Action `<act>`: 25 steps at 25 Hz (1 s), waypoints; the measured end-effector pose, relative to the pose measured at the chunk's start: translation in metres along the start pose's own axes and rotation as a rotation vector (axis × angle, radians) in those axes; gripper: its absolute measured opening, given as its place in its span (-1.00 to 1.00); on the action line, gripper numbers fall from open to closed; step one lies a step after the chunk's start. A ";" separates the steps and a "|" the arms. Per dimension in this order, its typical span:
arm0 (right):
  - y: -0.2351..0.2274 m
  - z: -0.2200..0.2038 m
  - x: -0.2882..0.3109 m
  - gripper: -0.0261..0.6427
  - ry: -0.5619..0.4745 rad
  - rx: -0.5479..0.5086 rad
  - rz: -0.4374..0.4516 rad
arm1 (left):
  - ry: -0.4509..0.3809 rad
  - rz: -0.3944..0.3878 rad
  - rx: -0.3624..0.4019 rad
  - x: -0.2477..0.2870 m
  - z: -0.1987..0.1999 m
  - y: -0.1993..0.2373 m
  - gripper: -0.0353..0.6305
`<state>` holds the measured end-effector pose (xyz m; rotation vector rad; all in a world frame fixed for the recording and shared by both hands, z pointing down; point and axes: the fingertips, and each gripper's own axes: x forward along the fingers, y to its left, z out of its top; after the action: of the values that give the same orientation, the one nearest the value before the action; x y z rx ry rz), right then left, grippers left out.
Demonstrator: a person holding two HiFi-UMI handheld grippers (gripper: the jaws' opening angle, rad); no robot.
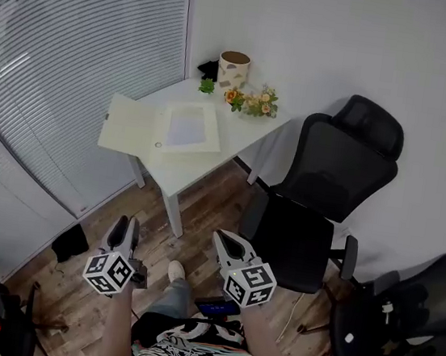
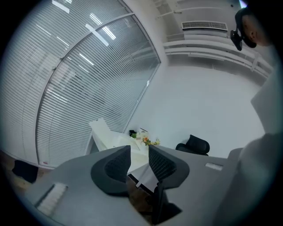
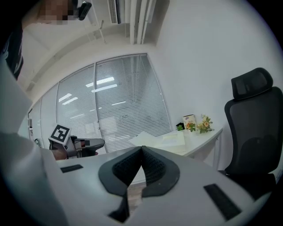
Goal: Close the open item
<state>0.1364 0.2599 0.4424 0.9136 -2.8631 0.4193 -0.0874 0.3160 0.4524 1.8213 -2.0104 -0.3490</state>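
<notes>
head view: open folder (image 1: pixel 161 127) flat on the white tabletop (image 1: pixel 200 168), near the blinds (image 1: pixel 77 48), left flap spread out past the table's edge, a sheet showing in the right half. behind it, by the wall, a cup (image 1: pixel 233 69) and flowers (image 1: pixel 252 101). black chair (image 1: pixel 328 183) just beside the table on the right. left gripper (image 1: pixel 127 230) and right gripper (image 1: pixel 225 245) low over the wooden floor, well apart from the folder, both pointed toward it.

left gripper view: jaws narrowly apart, nothing between the pads, only tabletop and floor seen through the gap. folder far ahead, pale flap jutting toward the blinds.

right gripper view: jaws closed tip to tip, holding nothing. folder far off on the tabletop, flowers and cup beyond it, left gripper in sight at the left.

step in hand, by the look of it: the approach, with the closing itself not yet begun and nothing touched. next move likely calls for stepping up to the table, getting one gripper under the free edge of the spread flap, and swinging it over onto the other half. probably best to open the right jaws first if pinching the flap, else to push with the closed tip. worth steadying the base with the other gripper, in case of sliding on the smooth top.
</notes>
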 end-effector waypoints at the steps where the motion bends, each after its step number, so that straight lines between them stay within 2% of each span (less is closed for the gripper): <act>1: -0.006 -0.001 0.007 -0.91 0.004 0.002 -0.002 | 0.003 0.003 -0.002 0.007 -0.001 0.003 -0.55; 7: -0.044 0.002 0.070 -0.91 0.049 -0.023 -0.005 | 0.001 0.055 -0.016 0.072 0.008 0.047 -0.55; 11: -0.086 0.016 0.117 -0.91 0.075 -0.028 -0.032 | 0.010 0.083 -0.015 0.134 0.025 0.075 -0.55; 18: -0.141 0.030 0.211 -0.91 0.120 -0.029 -0.049 | 0.093 0.149 -0.048 0.219 0.022 0.138 -0.51; 25: -0.185 0.022 0.283 -0.91 0.181 -0.032 -0.067 | 0.197 0.233 -0.143 0.277 -0.007 0.202 -0.41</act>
<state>0.0137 -0.0473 0.5159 0.9133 -2.6610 0.4248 -0.2828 0.0660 0.5841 1.4576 -1.9785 -0.2273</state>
